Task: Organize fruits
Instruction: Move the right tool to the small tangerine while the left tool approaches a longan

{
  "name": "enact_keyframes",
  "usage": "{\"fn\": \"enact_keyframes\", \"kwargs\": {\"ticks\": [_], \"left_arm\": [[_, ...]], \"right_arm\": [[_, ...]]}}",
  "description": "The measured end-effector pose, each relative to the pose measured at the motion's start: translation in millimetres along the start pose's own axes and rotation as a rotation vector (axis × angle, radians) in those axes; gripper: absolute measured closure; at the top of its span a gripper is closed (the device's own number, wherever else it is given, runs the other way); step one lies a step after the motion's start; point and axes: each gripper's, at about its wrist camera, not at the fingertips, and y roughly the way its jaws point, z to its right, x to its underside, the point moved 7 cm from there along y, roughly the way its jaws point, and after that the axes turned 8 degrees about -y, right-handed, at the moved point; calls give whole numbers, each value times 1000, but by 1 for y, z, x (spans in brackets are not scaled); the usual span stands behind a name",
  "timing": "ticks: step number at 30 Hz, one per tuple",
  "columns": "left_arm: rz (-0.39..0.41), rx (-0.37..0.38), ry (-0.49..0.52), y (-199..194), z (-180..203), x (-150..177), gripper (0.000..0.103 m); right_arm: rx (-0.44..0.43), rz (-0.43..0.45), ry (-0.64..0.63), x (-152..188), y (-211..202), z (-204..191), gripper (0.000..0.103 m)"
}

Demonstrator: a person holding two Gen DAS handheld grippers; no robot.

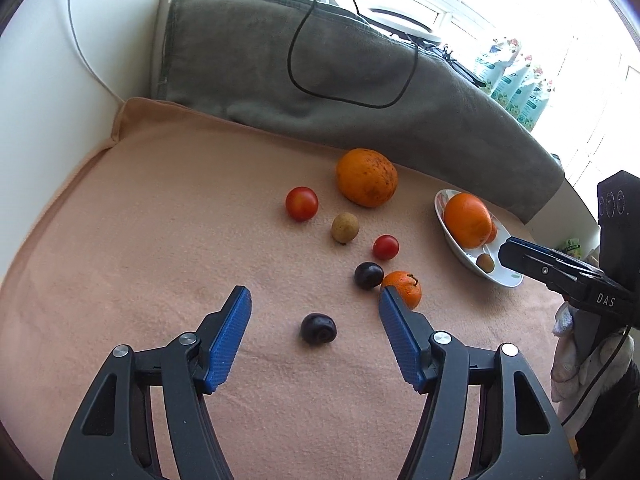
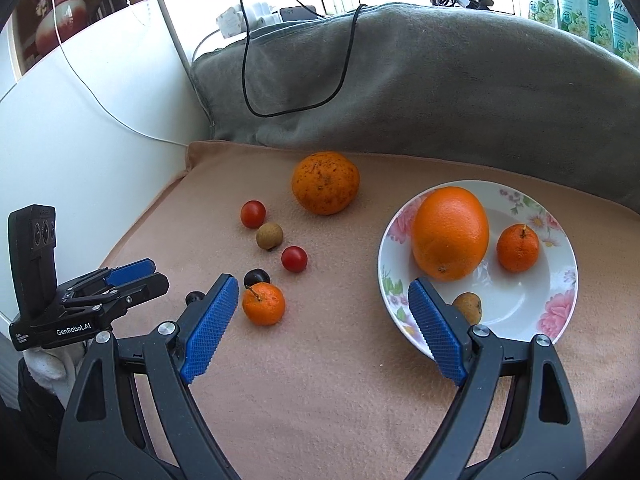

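Your left gripper (image 1: pixel 316 304) stands half-spread and empty, framing the dark plum (image 1: pixel 318 328) that lies between its fingers, so a close there would likely take it. A second plum (image 1: pixel 368 275) and a mandarin (image 1: pixel 404 289) sit just past its right fingertip. Your right gripper (image 2: pixel 320 294) gapes wide, holding nothing, its right finger over the near rim of the floral plate (image 2: pixel 560 296). Only the right view shows the plate's contents fully: orange (image 2: pixel 450 234), small mandarin (image 2: pixel 518 249), longan (image 2: pixel 469 306).
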Motion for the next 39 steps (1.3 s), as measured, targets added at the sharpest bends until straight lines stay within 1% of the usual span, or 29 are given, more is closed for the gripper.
{"fn": "enact_keyframes", "kwargs": {"ticks": [5,9,13,15,18,25,27,28,32,36,39], "left_arm": [[-6,-9,-14,3,-11,-2,38],[-7,-6,-22,7,-17,-8,42],[-8,1,-22,13,-19,-15,45],[-13,12,-21,17,-18,-17,46],[-26,20,-10,22,-15,-18,48],[-43,59,13,36,0,-27,50],[-51,70,22,41,6,-29,56],[-57,77,27,44,9,-30,57],[-86,104,44,58,20,-32,63],[-109,116,50,70,26,-32,65],[-124,117,53,78,29,-33,65]], "right_arm": [[-25,-31,-13,4,18,-12,14],[-37,-50,-33,8,28,-22,15],[-53,-81,-56,13,41,-32,22],[-56,-94,-71,15,47,-36,23],[-63,-107,-82,18,54,-42,25],[-76,-129,-88,20,68,-49,33],[-78,-132,-88,19,70,-49,37],[-78,-133,-88,19,71,-49,39],[-78,-137,-80,19,74,-48,40],[-85,-141,-75,19,78,-48,45],[-89,-141,-76,19,80,-48,45]]}}
